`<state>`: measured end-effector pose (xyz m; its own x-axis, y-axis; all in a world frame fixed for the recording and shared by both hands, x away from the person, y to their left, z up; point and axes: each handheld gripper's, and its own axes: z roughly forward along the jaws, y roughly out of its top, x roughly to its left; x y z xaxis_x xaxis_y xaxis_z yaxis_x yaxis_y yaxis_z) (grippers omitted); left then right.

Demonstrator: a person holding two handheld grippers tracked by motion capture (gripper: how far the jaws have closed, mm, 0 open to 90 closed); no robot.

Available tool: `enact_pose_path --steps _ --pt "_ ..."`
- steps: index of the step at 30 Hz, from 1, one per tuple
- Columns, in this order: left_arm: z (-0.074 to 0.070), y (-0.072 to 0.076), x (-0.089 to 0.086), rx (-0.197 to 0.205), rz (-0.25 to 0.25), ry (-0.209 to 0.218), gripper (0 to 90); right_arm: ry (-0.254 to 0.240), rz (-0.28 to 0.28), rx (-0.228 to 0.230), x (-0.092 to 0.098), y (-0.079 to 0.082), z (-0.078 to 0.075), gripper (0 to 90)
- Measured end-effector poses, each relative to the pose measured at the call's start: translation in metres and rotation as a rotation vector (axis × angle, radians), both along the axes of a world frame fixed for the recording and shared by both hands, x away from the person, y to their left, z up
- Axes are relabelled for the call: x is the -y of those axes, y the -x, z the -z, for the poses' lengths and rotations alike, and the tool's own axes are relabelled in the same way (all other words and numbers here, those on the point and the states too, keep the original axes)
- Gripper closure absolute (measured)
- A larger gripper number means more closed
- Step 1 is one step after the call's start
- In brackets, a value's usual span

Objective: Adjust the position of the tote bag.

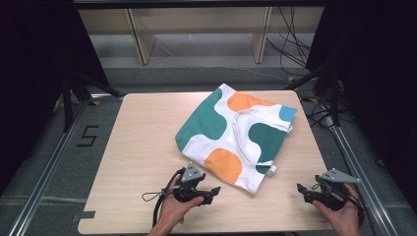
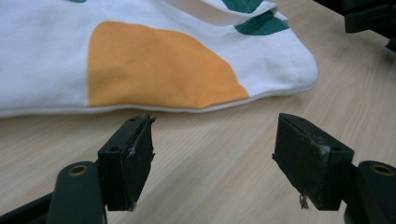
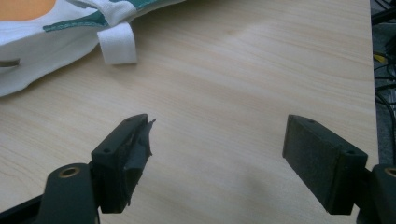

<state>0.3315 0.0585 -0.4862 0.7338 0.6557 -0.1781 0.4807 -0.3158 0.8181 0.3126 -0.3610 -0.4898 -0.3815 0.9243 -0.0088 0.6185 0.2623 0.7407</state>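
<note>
I see a tote bag (image 1: 236, 135) in white cloth with teal and orange patches lying flat across the tabletop (image 1: 142, 162), turned askew, toward the far right corner, its near corner reaching toward the front edge. My left gripper (image 1: 209, 192) sits just beside the bag's near edge, jaws spread wide and empty; my right gripper (image 1: 303, 190) rests near the front right corner, jaws equally wide, holding nothing. I judge the bag light, soft and limp: it would sag and fold when lifted. The hemmed near edge (image 2: 261, 95) or the white strap (image 3: 116, 43) look like the firmest places to pinch.
</note>
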Motion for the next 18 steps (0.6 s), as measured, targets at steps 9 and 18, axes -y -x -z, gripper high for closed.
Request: enact_pose_path --steps 9,18 --pt "-0.006 -0.003 0.046 0.022 0.093 -0.049 26.2 -0.02 -0.017 -0.002 0.0 0.0 0.0 23.9" --pt "-0.009 -0.011 0.089 0.033 0.142 -0.09 24.3 -0.038 0.007 -0.015 -0.001 0.002 0.001 24.2"
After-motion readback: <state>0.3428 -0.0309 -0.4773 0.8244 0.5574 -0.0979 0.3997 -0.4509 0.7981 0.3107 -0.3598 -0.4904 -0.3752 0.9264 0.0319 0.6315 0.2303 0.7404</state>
